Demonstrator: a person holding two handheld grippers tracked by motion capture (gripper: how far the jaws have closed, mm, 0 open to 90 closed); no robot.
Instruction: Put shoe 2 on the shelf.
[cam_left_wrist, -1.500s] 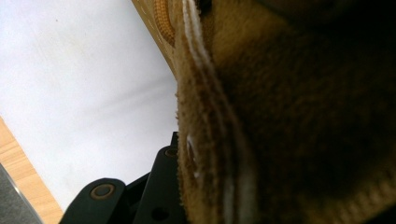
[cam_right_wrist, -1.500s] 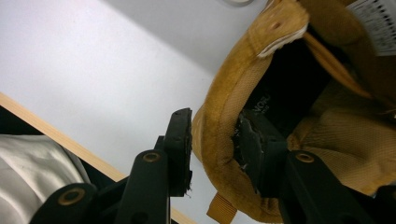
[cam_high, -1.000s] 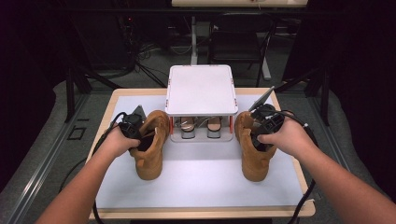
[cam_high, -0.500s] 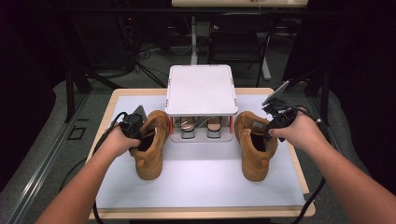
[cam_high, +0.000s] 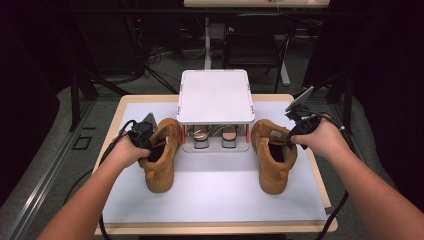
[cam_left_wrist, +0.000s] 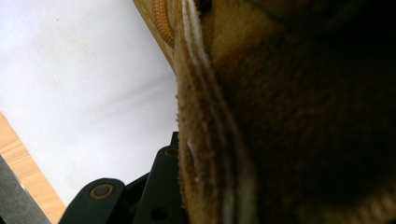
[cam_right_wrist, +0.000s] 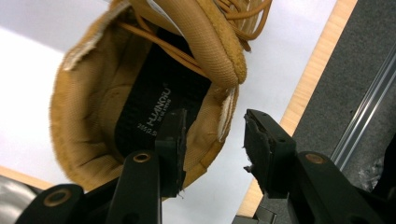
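Observation:
Two tan suede boots stand on a white mat, toes toward me. My left gripper (cam_high: 144, 141) is shut on the collar of the left boot (cam_high: 160, 162). In the left gripper view one black finger (cam_left_wrist: 161, 179) lies against the outside of that boot's collar (cam_left_wrist: 280, 93), and the other is hidden inside. My right gripper (cam_high: 296, 136) sits at the outer rim of the right boot (cam_high: 272, 162). Its jaws have just been opening. In the right gripper view they (cam_right_wrist: 212, 140) straddle the boot's collar wall (cam_right_wrist: 93, 107) with gaps on both sides, one jaw inside and one outside.
A white two-level shoe rack (cam_high: 215, 95) stands at the back middle between the boots, with a pair of sandals (cam_high: 202, 135) under its top shelf. The white mat (cam_high: 215, 200) covers the wooden table (cam_high: 320, 175). Dark floor and furniture lie beyond.
My right hand has slid to the right, from over the right boot's opening to its outer rim. The left hand and both boots have kept still.

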